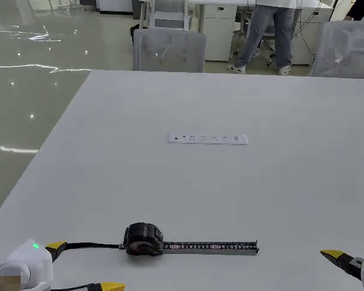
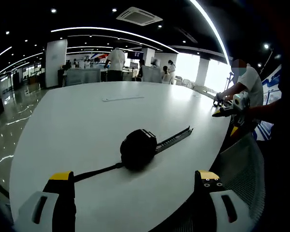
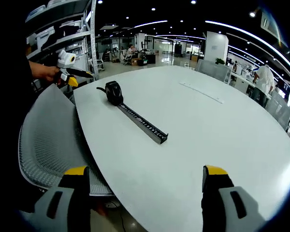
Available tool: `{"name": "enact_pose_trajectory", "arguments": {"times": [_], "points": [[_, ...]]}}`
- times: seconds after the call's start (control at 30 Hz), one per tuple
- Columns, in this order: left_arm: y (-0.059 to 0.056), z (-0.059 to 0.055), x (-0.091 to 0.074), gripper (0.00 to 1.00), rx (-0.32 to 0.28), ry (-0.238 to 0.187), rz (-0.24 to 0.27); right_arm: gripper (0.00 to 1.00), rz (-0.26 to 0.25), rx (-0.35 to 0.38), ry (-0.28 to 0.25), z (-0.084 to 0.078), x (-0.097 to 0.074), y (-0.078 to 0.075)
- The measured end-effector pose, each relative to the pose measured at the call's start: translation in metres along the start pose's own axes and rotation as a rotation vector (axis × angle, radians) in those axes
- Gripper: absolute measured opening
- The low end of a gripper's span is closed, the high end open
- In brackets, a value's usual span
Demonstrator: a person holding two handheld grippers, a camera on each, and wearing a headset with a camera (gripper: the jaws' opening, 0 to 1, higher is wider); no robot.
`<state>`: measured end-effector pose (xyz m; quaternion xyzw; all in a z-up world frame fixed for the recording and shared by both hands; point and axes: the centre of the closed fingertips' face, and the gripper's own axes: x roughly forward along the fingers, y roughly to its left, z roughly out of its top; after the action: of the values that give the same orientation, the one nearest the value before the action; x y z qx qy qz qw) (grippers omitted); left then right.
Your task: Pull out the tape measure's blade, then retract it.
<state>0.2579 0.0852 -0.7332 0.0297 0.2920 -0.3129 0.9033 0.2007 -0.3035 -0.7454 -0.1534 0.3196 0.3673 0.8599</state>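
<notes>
A black tape measure (image 1: 143,239) lies near the front edge of the white table (image 1: 188,188). Its blade (image 1: 212,247) is pulled out flat to the right, and a black strap (image 1: 91,245) trails left. My left gripper (image 1: 84,267) is open at the bottom left, its yellow tips close to the strap end. In the left gripper view the case (image 2: 138,149) sits ahead between my open left gripper's (image 2: 135,175) jaws, untouched. My right gripper (image 1: 340,259) is at the bottom right, apart from the blade's tip. It stands open (image 3: 145,170), with the blade (image 3: 142,123) and case (image 3: 114,92) further ahead.
A white strip (image 1: 207,139) with small marks lies mid-table. Grey mesh chairs (image 1: 168,50) (image 1: 346,48) stand at the far edge, and a person (image 1: 273,30) stands beyond them. Another mesh chair (image 3: 48,140) sits at the near edge.
</notes>
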Motion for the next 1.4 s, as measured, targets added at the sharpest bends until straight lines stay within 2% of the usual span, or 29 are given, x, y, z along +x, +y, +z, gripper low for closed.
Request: {"name": "enact_pose_trajectory", "arguments": {"times": [0.03,0.07,0.1,0.23,0.33,0.4,0.43,0.47,0.5,0.57,0.63,0.7,0.87,1.1,1.13,1.17,1.27,1.4], "points": [[0.001,0.001,0.000,1.00,0.028,0.001,0.019,0.98,0.008,-0.006,0.005,0.001,0.001,0.000],[-0.003,0.006,0.001,1.00,0.059,-0.016,0.023,0.98,0.020,-0.015,0.013,0.003,0.002,0.000],[-0.007,0.008,0.002,1.00,0.063,-0.020,0.020,0.98,0.030,-0.022,0.019,0.004,0.003,0.001],[-0.019,0.015,0.008,0.99,0.047,-0.034,0.008,0.96,0.079,-0.055,0.061,0.008,0.010,0.003],[-0.028,0.013,0.018,0.99,0.005,-0.021,-0.015,0.94,0.117,-0.090,0.090,0.010,0.016,0.005],[-0.030,0.011,0.023,0.99,-0.007,-0.005,-0.003,0.93,0.140,-0.116,0.097,0.016,0.020,0.005],[-0.030,0.010,0.025,0.99,0.002,0.001,0.006,0.93,0.142,-0.136,0.099,0.019,0.021,0.004],[-0.026,0.007,0.024,0.99,0.059,0.027,0.030,0.92,0.150,-0.150,0.109,0.021,0.023,0.003],[-0.022,0.010,0.024,1.00,0.089,0.018,0.061,0.92,0.158,-0.164,0.112,0.025,0.026,0.001],[-0.023,0.012,0.024,1.00,0.069,0.010,0.061,0.91,0.166,-0.186,0.111,0.031,0.030,-0.002],[-0.018,0.018,0.024,1.00,0.019,-0.011,0.079,0.91,0.174,-0.216,0.123,0.038,0.035,-0.006],[-0.019,0.020,0.026,1.00,-0.013,-0.014,0.076,0.90,0.187,-0.241,0.137,0.041,0.042,-0.009],[-0.027,0.021,0.033,1.00,-0.019,-0.016,0.077,0.89,0.225,-0.286,0.177,0.044,0.056,-0.013],[-0.029,0.021,0.034,1.00,-0.023,-0.016,0.075,0.82,0.230,-0.290,0.186,0.043,0.058,-0.014],[-0.030,0.024,0.041,1.00,-0.036,-0.054,0.133,0.81,0.271,-0.352,0.240,0.044,0.072,-0.019],[-0.028,0.025,0.041,1.00,-0.039,-0.065,0.153,0.80,0.275,-0.365,0.247,0.045,0.075,-0.021],[-0.029,0.024,0.046,1.00,-0.071,-0.067,0.154,0.76,0.293,-0.375,0.263,0.046,0.081,-0.022],[-0.029,0.020,0.055,1.00,-0.092,-0.062,0.160,0.70,0.346,-0.423,0.325,0.035,0.092,-0.019]]}}
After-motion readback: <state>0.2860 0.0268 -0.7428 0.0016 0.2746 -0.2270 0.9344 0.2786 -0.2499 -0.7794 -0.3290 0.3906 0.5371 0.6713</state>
